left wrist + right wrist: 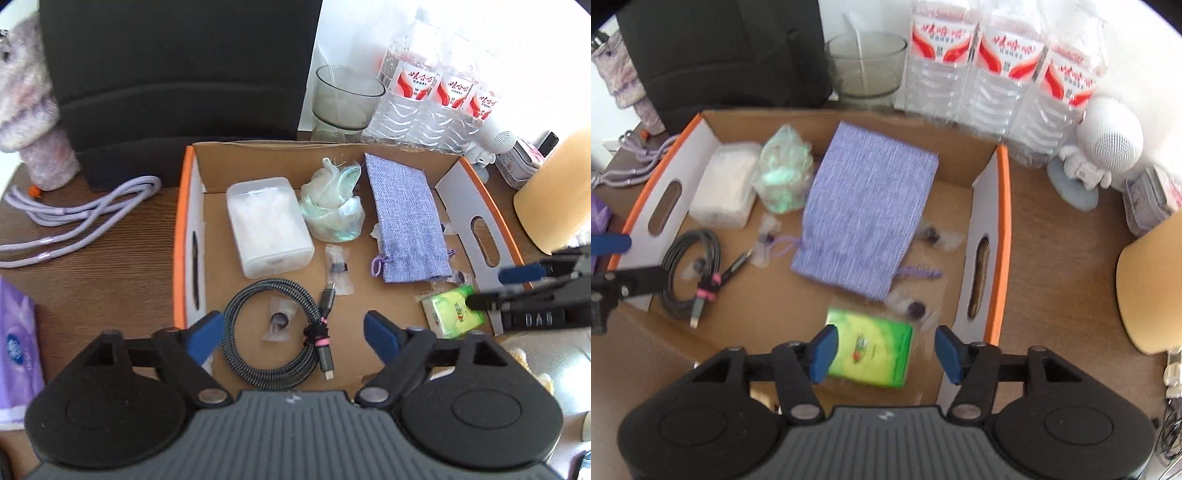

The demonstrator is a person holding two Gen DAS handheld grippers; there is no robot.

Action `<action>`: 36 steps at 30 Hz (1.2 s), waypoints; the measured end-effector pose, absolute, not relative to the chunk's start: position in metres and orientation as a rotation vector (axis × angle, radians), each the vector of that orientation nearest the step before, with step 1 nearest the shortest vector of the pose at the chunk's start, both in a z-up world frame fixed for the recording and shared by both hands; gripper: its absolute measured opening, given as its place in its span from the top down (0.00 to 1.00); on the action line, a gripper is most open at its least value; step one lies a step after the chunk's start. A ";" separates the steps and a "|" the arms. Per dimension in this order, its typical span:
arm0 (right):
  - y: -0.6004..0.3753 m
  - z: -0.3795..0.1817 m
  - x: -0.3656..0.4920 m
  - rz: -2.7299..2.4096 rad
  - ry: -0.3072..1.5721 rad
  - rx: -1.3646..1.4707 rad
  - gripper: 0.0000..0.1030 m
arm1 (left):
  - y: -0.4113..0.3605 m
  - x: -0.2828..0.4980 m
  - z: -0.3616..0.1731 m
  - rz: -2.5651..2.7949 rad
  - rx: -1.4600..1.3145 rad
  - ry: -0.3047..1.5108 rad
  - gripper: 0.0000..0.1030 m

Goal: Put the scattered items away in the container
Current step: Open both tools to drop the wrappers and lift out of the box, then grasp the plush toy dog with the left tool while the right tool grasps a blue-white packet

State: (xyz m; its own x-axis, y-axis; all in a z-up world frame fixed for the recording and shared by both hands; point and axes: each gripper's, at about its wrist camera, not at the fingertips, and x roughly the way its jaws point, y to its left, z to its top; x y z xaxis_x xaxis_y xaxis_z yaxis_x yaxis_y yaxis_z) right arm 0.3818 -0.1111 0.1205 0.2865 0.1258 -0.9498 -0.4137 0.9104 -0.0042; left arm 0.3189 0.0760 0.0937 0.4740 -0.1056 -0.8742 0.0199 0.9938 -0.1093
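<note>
The shallow cardboard box with orange rims (pixel 192 206) sits on the brown wood-grain table (pixel 110 266) and holds most of the clutter. A frosted plastic case (pixel 267 225) lies toward its far left corner, a crumpled pale-green plastic bag (pixel 332 203) is beside it, and a lilac woven drawstring pouch (pixel 406 221) lies along the far right side.

The left gripper (pixel 293 336) hangs over the near left corner with its blue pads spread wide and nothing between them. Directly below lies the coiled black-and-white braided USB cable (pixel 273 332), flat on the box floor and ringing a small clear packet.

The right gripper (pixel 884 350) stands about half open over the near right corner. The green tissue pack (pixel 870 350) rests on the box floor between its pads. The left pad looks to be just at the pack's edge, while the right pad stands clear, so nothing is gripped (motion blur makes the contact hard to judge).

Still outside the box are a lilac braided cord (pixel 74 214) near the table's far left edge and a purple tissue packet (pixel 18 350) at the left edge.

The likely risks: a pad lifting away could drag the tissue pack or snag a cable loop, and the cord could trail over the rim if it is grabbed by one strand.
</note>
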 end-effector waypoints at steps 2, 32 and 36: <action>-0.114 0.109 0.373 0.375 1.258 -0.267 0.44 | 0.073 0.312 0.090 -0.080 -0.085 1.089 0.16; -0.174 0.163 0.185 0.389 0.352 -0.086 0.21 | 0.016 0.111 0.088 0.043 0.069 0.256 0.00; -0.202 0.134 0.143 0.320 0.422 -0.051 0.19 | 0.006 0.080 0.073 -0.009 0.034 0.240 0.00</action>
State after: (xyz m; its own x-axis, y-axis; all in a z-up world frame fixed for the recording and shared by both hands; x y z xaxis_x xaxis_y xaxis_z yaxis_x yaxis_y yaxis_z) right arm 0.1428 -0.2023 0.1341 0.8630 0.2948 -0.4103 -0.3156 0.9487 0.0177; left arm 0.0797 0.0065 0.0732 0.9714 -0.0045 -0.2373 0.0126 0.9994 0.0326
